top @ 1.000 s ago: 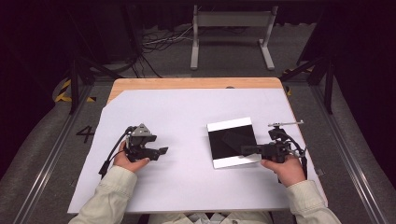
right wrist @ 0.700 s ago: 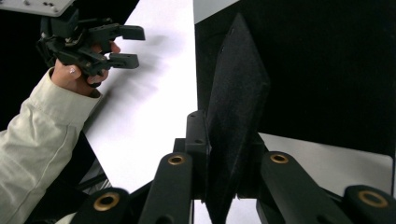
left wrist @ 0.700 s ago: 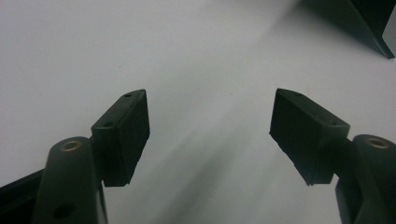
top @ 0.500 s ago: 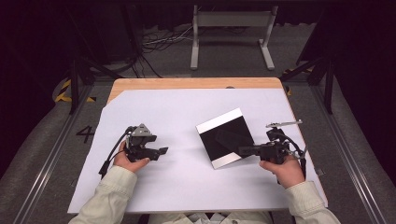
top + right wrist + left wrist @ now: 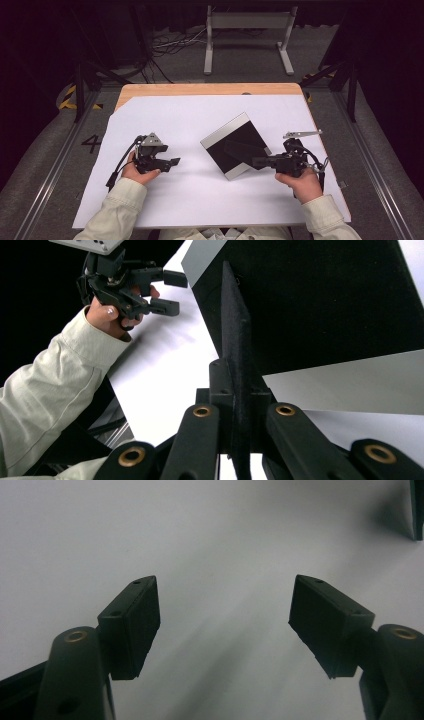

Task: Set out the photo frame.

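A square picture frame (image 5: 227, 142) with a black back and silver rim stands tilted on one corner right of the table's middle. A thin black stand flap (image 5: 246, 148) juts from its back. My right gripper (image 5: 257, 161) has just been closing and is shut on this flap (image 5: 232, 315), which runs edge-on between the pads; the frame's back (image 5: 325, 300) spreads behind it. At the left my left gripper (image 5: 175, 162) rests in the person's hand on the white sheet, open, with nothing between its jaws (image 5: 225, 625). The right gripper view has it (image 5: 171, 292) at the upper left.
A white sheet (image 5: 165, 115) covers the wooden table (image 5: 200, 90), whose far edge shows bare. Behind the table stand a metal frame (image 5: 247, 20) and floor cables (image 5: 170, 45). A painted 4 (image 5: 92, 144) marks the floor at left.
The frame has turned from lying square to standing cornerwise and has shifted a little left, with its stand flap now clamped. The left hand has kept still.
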### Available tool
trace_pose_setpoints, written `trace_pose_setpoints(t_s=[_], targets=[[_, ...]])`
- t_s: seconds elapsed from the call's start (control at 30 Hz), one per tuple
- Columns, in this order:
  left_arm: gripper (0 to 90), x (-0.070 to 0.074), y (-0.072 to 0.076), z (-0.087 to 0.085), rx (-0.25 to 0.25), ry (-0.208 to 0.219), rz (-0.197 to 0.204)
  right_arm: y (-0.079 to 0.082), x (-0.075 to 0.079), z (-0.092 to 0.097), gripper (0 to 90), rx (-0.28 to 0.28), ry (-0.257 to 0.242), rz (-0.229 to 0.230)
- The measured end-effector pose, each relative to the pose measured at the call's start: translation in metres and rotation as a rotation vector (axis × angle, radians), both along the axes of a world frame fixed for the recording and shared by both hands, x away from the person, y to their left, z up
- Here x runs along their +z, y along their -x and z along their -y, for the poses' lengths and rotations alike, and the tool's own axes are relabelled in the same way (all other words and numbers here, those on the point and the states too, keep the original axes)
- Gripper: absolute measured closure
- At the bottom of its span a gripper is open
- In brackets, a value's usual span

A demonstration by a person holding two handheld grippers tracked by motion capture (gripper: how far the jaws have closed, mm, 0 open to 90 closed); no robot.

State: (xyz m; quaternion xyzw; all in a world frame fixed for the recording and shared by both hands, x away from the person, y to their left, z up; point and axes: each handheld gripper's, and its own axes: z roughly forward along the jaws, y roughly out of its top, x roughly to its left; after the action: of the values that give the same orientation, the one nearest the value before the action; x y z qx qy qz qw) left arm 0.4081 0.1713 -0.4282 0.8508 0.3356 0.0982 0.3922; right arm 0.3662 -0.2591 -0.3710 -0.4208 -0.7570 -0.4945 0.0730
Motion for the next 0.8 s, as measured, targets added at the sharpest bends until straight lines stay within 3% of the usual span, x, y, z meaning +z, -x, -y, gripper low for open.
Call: trace_pose_setpoints(t_s=[0.1,0.23,0.37,0.43,0.47,0.57,0.67,0.8], targets=[[29.1,0.000,0.000,0.000,-0.001,-0.002,0.000,0.001,0.000,-0.001,87.0,-0.002,-0.015,0.021],[29.1,0.000,0.000,0.000,0.000,0.000,0.000,0.005,0.001,-0.007,87.0,-0.020,-0.023,0.126],[29.1,0.000,0.000,0.000,-0.001,-0.001,0.000,0.007,-0.002,-0.011,87.0,-0.026,-0.020,0.170],[29.1,0.000,0.000,0.000,-0.002,-0.003,-0.002,0.007,-0.003,-0.013,86.9,-0.023,-0.003,0.177],[29.1,0.000,0.000,0.001,-0.002,-0.001,-0.002,0.006,-0.006,-0.015,86.9,-0.018,0.039,0.182],[29.1,0.000,0.001,0.001,-0.003,0.000,-0.002,0.006,-0.007,-0.013,86.8,-0.013,0.041,0.189],[29.1,0.000,0.001,0.001,-0.003,-0.002,-0.001,0.008,-0.007,-0.013,86.5,0.038,0.072,0.233],[29.1,0.000,0.001,0.001,-0.005,-0.006,0.000,0.010,-0.007,-0.011,86.4,0.079,0.108,0.256]])
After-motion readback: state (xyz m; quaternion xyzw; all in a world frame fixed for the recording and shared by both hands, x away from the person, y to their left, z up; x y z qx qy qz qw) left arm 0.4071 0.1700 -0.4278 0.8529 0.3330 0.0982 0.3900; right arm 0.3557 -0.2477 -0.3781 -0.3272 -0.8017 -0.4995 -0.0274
